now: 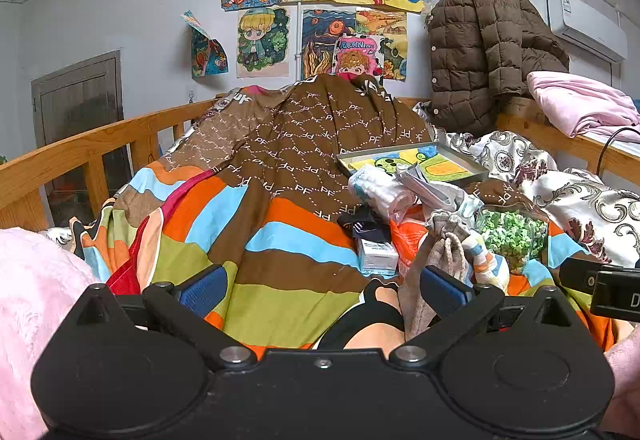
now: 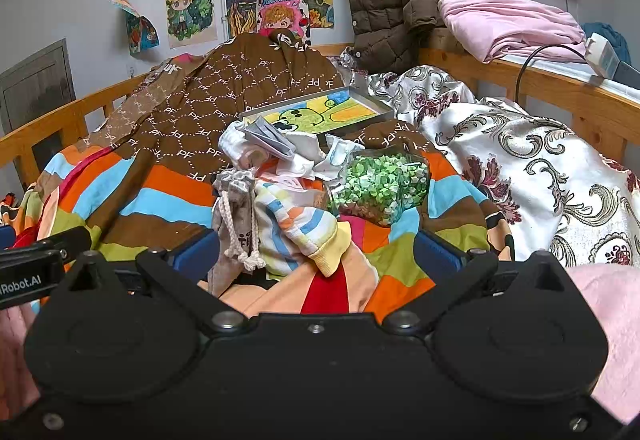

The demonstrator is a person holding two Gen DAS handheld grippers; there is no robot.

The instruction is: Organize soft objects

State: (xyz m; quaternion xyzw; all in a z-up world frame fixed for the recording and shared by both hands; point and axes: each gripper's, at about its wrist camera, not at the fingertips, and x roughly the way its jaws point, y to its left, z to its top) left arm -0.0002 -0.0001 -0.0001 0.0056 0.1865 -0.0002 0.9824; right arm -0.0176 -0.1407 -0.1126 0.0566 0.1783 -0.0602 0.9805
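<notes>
On the striped quilt [image 2: 168,208], a grey drawstring pouch [image 2: 236,208] lies with its long axis running from about 12 o'clock down to 6 o'clock in the right wrist view, gathered mouth at the far end and cord knot [image 2: 252,260] hanging at the near end. Touching it at 3 o'clock is a striped sock [image 2: 296,228], tilted along a line from 11 o'clock to 5 o'clock, its yellow cuff pointing toward the camera. A clear bag of green pieces [image 2: 380,184] sits at 1 o'clock from the sock, and a framed drawing [image 2: 320,112] lies farther back at 12 o'clock, against the brown PF-print cover [image 2: 240,80].

The right gripper [image 2: 316,252] has its jaws spread wide, holding nothing; the pouch's lower end and the sock's cuff lie between the blue pads [image 2: 196,252], with the pouch close to the pad at 9 o'clock, though I cannot tell whether they touch.

The left gripper [image 1: 320,288] is also spread wide and empty. In its view the pouch [image 1: 440,252] stands just beyond the pad at 3 o'clock [image 1: 444,288], long axis roughly upright, the sock [image 1: 486,260] beside it. A small white box [image 1: 376,256] lies at 12 o'clock from the gap, under a dark sock [image 1: 360,224]. Pink fleece [image 1: 36,304] fills the 9 o'clock edge.
</notes>
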